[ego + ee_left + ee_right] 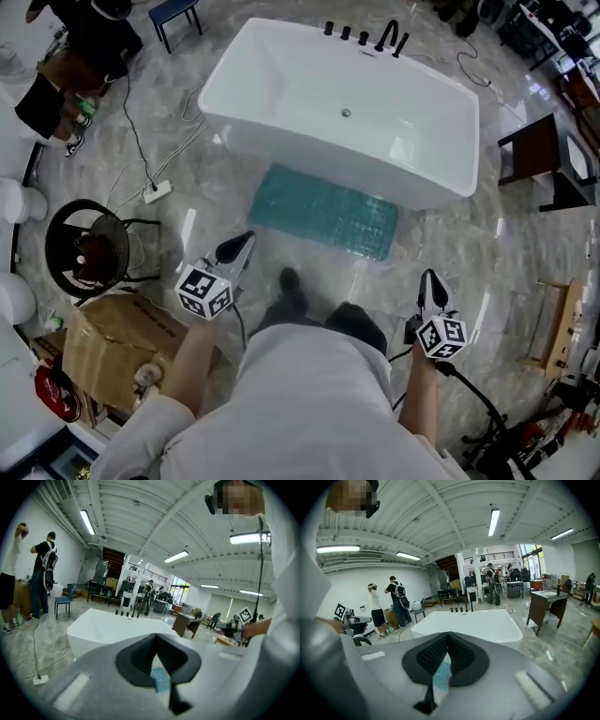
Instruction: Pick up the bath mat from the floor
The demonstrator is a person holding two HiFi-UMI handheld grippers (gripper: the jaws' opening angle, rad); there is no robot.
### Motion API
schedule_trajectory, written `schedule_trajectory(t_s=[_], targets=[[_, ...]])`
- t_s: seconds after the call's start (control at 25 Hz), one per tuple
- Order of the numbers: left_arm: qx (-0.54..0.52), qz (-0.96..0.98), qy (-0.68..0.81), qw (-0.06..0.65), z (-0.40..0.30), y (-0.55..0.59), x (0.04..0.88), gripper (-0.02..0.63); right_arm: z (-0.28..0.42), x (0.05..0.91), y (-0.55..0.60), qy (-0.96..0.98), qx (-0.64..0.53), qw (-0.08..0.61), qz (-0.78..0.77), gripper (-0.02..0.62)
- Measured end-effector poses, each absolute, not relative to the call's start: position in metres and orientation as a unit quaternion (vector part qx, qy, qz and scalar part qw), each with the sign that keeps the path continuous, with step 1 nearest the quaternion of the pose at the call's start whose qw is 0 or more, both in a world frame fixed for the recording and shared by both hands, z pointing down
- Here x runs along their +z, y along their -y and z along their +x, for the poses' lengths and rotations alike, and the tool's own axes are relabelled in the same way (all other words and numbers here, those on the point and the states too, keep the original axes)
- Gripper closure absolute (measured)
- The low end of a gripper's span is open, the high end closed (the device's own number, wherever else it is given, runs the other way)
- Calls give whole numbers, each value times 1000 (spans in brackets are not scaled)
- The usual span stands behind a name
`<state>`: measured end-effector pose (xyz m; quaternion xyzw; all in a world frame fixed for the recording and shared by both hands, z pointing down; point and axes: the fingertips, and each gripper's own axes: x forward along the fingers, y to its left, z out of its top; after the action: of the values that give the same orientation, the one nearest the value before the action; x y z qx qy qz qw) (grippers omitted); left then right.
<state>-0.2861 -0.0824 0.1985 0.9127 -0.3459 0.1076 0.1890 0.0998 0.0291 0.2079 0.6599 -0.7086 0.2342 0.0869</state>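
**Entry 1: left gripper** (244, 244). Claw pressed together and empty. My own camera on it shows the jaw tips meeting, with a sliver of teal below them. I hold it over bare floor (187, 202), short of the mat's near left corner.

**Entry 2: bath mat** (323, 211). Teal, bubbled surface. It lies flat on the floor with its far long edge just beside the near wall of the bathtub (281, 141). Not yet touched.

**Entry 3: my shoe** (291, 279). Near the mat's near edge, apart from it.

**Entry 4: right gripper** (431, 278). Claw likewise pressed together and empty, over the floor off the mat's near right corner.

**Handling notes (my judgement):**
- I should spread both claws before lowering them.
- I would take the near long edge, one claw towards each corner, working a lower jaw under the rim.
- A mat like this may cling to the glossy floor, so I would peel it up from one corner, not pull it straight up.
- I must keep my feet off it and stay clear of the tub wall.
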Motion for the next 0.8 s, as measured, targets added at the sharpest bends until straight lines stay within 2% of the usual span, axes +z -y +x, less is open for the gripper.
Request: schedule_trajectory(t_s=[0.28,0.48,0.8], targets=[[112,909,349,200,-262,116,216,606,121,227,-13,693,245,108,669,591],[124,911,339,198,-215,145,238,606,142,263,25,700,223,160,659,591],[141,907,332,217,-157,186,300,606,173,335,71,711,259,162,634,592]])
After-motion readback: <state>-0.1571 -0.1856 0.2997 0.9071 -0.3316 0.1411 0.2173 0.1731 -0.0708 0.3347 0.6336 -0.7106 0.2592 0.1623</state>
